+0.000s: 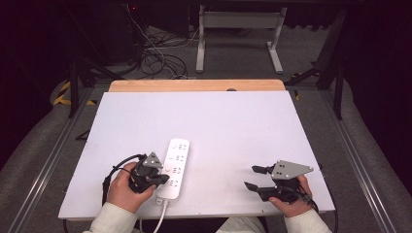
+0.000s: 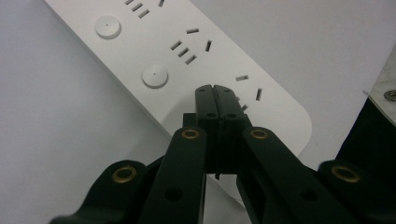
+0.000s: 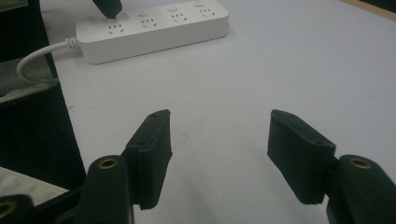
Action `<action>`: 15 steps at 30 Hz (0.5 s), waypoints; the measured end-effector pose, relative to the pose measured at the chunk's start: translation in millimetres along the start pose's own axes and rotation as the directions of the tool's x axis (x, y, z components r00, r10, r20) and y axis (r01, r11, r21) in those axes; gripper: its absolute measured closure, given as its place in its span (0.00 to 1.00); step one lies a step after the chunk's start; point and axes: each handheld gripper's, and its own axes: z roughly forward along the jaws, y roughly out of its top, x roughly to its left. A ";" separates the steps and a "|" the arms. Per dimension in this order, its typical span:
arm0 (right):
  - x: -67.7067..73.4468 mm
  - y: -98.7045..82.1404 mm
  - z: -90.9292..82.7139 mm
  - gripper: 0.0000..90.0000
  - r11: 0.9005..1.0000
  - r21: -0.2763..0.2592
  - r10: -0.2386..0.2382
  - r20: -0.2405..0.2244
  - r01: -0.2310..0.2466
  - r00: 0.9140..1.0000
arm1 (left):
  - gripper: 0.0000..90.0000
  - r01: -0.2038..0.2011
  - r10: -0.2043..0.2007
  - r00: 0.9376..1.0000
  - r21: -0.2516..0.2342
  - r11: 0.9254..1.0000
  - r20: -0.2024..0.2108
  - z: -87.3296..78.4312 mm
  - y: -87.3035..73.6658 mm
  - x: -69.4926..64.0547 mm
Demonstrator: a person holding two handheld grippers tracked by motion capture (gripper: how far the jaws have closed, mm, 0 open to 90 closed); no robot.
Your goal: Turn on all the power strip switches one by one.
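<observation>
Down at the lower left of the high view, my left claw (image 1: 163,178) had its jaws pressed flat together with nothing between them, the tip resting over the near end of the white power strip (image 1: 176,162). That strip lay lengthwise on the white counter (image 1: 233,126), slightly left of centre in the lower part of the frame, its cord (image 1: 160,218) running off the bottom edge. From the left gripper view, the closed tip (image 2: 216,100) sat over the last socket at the strip's (image 2: 154,51) rounded end, right of a round button (image 2: 154,75); I could not tell whether it actually touched the plastic. My right claw (image 1: 253,177), at the lower right of the high view, was spread wide and held nothing, pointing left toward the strip and well apart from it. In the right gripper view, its two pads (image 3: 154,149) stood apart above bare counter (image 3: 280,60), with the strip (image 3: 154,25) across the upper left.
</observation>
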 end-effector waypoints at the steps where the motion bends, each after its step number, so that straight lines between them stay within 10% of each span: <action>1: 0.0 0.0 -0.1 0.44 1.000 0.000 0.000 0.001 0.000 1.000 | 1.00 0.000 0.000 1.000 0.000 1.000 -0.001 0.0 -0.2 0.0; 15: 1.4 0.3 -0.2 0.44 1.000 -0.001 -0.006 -0.005 0.006 1.000 | 1.00 0.004 -0.004 1.000 -0.006 1.000 -0.016 2.3 -2.9 -1.7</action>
